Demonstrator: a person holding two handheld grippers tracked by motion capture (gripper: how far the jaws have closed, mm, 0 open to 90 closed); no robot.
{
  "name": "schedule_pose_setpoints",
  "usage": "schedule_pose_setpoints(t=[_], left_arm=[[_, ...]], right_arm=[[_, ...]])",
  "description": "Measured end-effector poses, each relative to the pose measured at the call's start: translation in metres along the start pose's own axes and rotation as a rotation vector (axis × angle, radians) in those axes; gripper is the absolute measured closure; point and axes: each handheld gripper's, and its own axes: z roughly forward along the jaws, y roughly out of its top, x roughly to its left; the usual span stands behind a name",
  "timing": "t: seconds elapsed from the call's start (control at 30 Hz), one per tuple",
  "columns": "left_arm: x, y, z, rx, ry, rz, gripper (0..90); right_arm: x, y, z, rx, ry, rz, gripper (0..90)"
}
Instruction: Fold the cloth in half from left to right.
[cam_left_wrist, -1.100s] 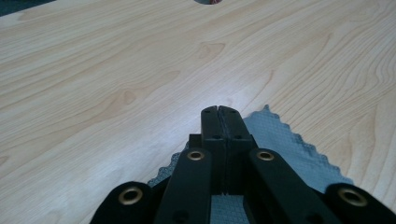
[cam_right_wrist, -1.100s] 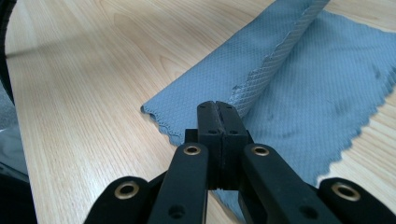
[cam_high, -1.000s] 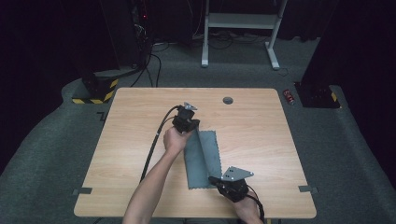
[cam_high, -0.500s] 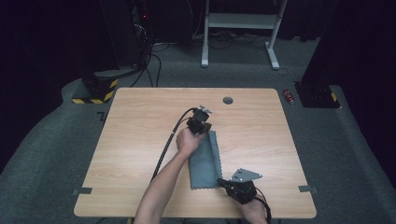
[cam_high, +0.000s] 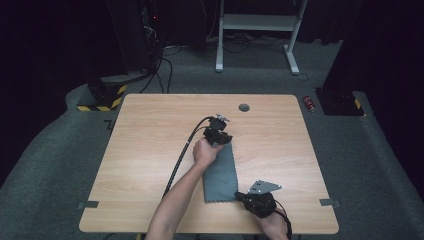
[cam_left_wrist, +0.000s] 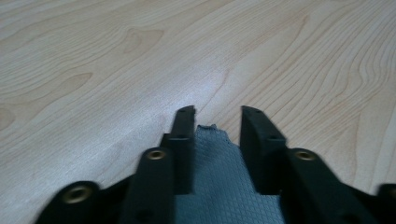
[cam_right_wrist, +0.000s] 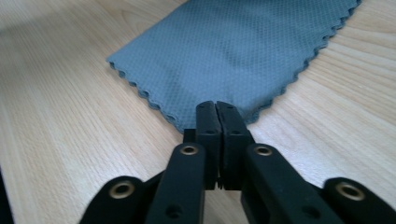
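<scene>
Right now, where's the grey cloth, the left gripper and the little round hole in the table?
grey cloth (cam_high: 221, 174), high view, middle of the cloth.
left gripper (cam_left_wrist: 217, 122), left gripper view, between its fingertips.
round hole (cam_high: 244, 107), high view, its centre.

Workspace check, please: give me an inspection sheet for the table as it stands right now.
Surface: wooden table, flat, with a round grommet.
Job's things: folded grey cloth lying flat.
Clutter: nothing seen.
Grippers: left gripper jaws have just been opening, cloth corner between them; right gripper shut on the cloth's near corner.
Cables: black cable trails across the table.
Surroundings: grey carpet, white stand, small red item on the floor.
</scene>
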Motion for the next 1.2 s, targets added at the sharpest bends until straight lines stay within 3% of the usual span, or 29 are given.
schedule_pose_setpoints(t=[0.2,0.3,0.43,0.63,0.8,1.03,1.2], left_arm=[[-0.001,-0.015,-0.039,-0.056,0.051,0.035,51.4],[-0.001,-0.035,-0.057,-0.050,0.077,0.043,50.0],[-0.010,-0.069,-0.073,-0.033,0.072,0.050,48.9],[-0.032,-0.113,-0.088,-0.021,0.046,0.047,46.6],[-0.050,-0.140,-0.096,-0.015,0.044,0.042,45.5],[-0.062,-0.160,-0.095,0.024,0.081,0.070,46.5],[-0.066,-0.166,-0.098,-0.002,0.079,0.093,54.3]], right_arm=[[-0.011,0.010,-0.015,-0.046,-0.024,0.003,74.6],[-0.020,0.018,-0.017,-0.062,-0.049,0.014,71.6],[-0.029,0.027,-0.004,-0.038,-0.075,0.016,69.6],[-0.034,0.030,0.019,0.009,-0.086,0.007,67.3],[-0.032,0.030,0.021,0.021,-0.091,0.006,64.5],[-0.028,0.030,0.024,0.038,-0.093,-0.018,60.9],[-0.027,0.026,0.024,0.052,-0.100,-0.026,60.3]])
